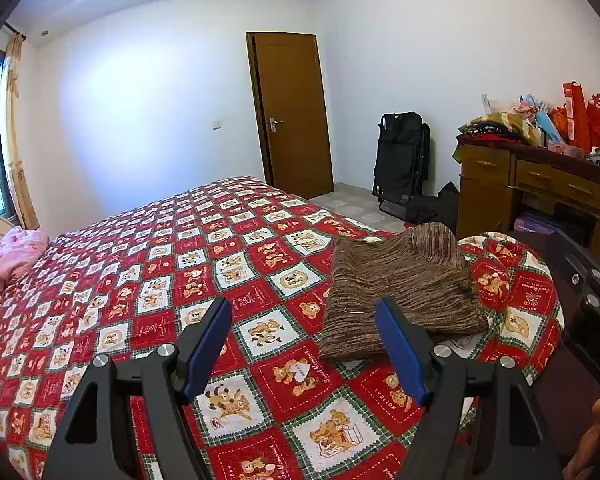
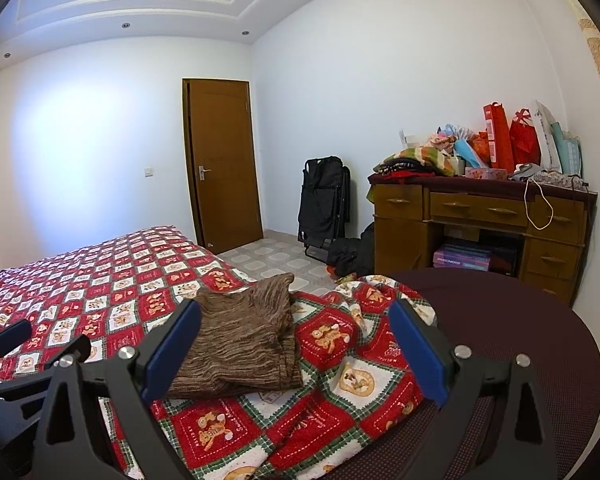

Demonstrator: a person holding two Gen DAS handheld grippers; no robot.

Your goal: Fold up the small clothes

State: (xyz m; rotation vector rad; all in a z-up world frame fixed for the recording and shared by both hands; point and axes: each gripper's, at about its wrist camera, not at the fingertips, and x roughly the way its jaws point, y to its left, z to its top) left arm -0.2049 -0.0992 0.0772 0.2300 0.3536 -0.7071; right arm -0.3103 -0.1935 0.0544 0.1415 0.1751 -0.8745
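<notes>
My left gripper (image 1: 304, 344) and right gripper (image 2: 296, 344) both hang open, holding nothing. The brown striped garment (image 1: 404, 292) lies folded on the quilt (image 1: 180, 280) — just ahead-right of my left, ahead-left of my right, long axis running away from me.

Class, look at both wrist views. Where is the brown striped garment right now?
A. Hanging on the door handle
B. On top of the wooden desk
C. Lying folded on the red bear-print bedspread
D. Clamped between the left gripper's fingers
C: the brown striped garment lies folded on the red bear-print bedspread, with neither gripper's fingers touching it.
</notes>
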